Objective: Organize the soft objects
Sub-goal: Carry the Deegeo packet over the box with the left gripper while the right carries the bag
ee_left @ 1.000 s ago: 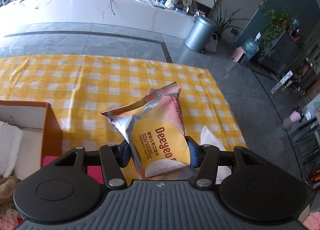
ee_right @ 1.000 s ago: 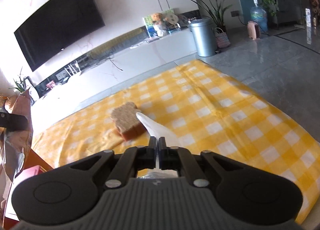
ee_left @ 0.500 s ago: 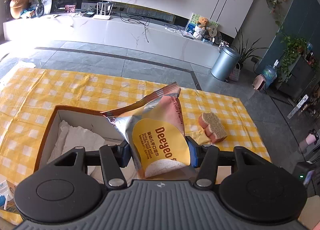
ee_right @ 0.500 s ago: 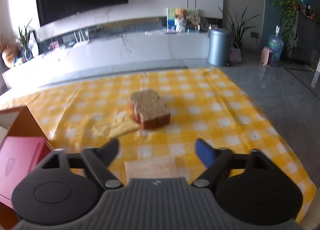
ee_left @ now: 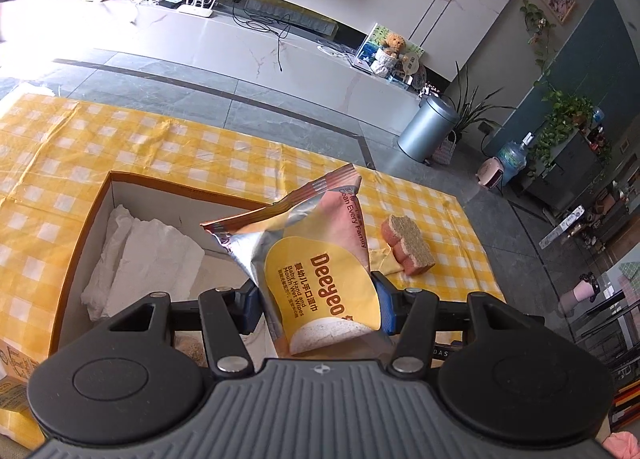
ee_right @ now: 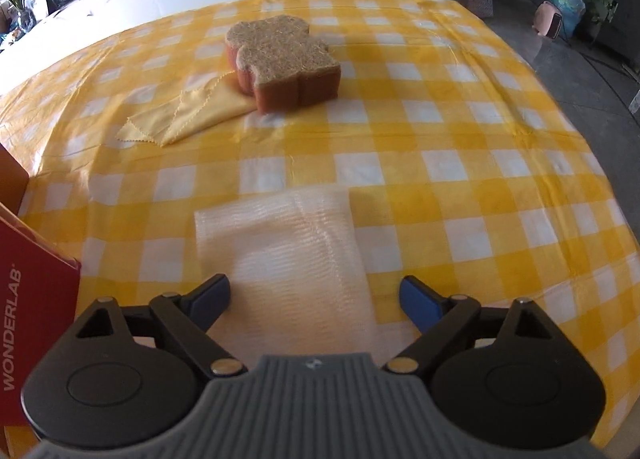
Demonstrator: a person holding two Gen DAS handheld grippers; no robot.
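The tablecloth [ee_right: 460, 147] — yellow-and-white check — covers the whole work surface in both views.

The box [ee_left: 86, 227], brown outside and white inside, sits open-topped on the cloth at the left of the left wrist view. White tissue [ee_left: 148, 259] lies crumpled against its left and far walls. A tan round item shows low in the box behind the gripper links; it is too hidden to identify.

The left gripper [ee_left: 316, 299] is clamped on the wipes pack [ee_left: 320, 271], its blue pads pressing the pack's two sides. The pack — silver, pink and yellow, printed "Deeyeo" — stands tilted, top seal pointing up and away, and hangs over the box's right part.

A red carton [ee_right: 36, 299] marked "WONDERLAB" stands at the left edge of the right wrist view.

The right gripper [ee_right: 316, 299] has its jaws spread wide and holds nothing. Between and just ahead of its pads lies the white mesh cloth [ee_right: 280, 235], flat on the tablecloth.

The sponge [ee_right: 282, 59], bread-slice shaped with an orange body and a coarse tan top, lies farther out near the table's middle. Its left edge rests on the yellow rag [ee_right: 188, 111], which is folded flat and spreads toward the left.
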